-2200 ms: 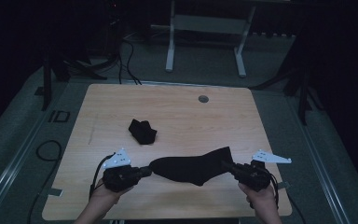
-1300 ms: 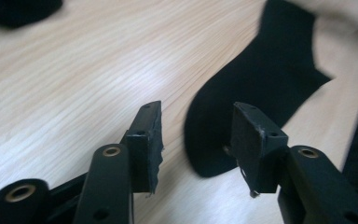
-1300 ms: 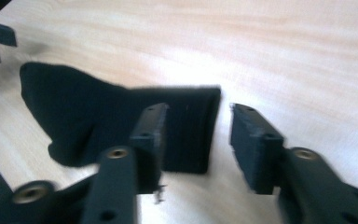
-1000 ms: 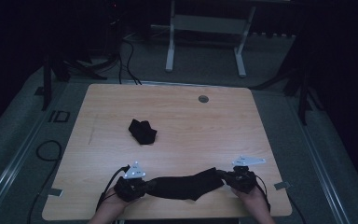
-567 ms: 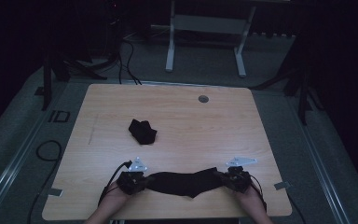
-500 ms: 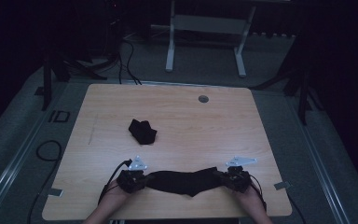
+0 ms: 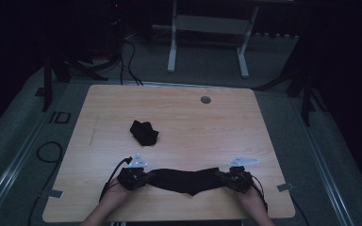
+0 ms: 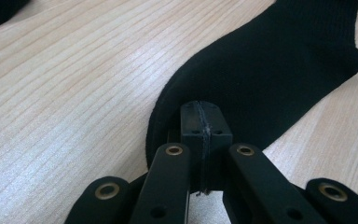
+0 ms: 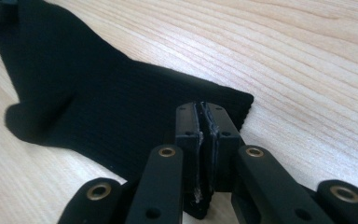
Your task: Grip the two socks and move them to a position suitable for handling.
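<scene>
While both hands rest low at the near edge of the bench point(image 7: 179, 117), a long black sock point(image 7: 186, 180) lies flat and stretched out between them. The left claw point(image 7: 143, 178) is pinched tight on one end of the sock. From the left gripper view, its two black jaws press together with almost no gap, and the rounded end of the sock point(image 8: 261, 79) is caught between them. The cloth runs away from the jaws across the pale wood. The right claw point(image 7: 226, 178) holds the other end. From the right gripper view, its jaws have just been opening a tiny bit, but the pads sit very close together and the straight, ribbed edge of the sock point(image 9: 135, 116) is between them. The sock looks flat on the wood there, and a small bump sticks out from its side. From the high view, the sock sags a little in the middle, with a small point hanging toward the person. A grey three-cornered plate sits on top of each claw, and a black cable trails from the left one toward the near edge. Farther back on the bench, well apart from the hands, a second black sock point(image 7: 143, 132) lies in a crumpled little heap. A small round grey hole point(image 7: 205, 100) sits near the far edge of the bench.
</scene>
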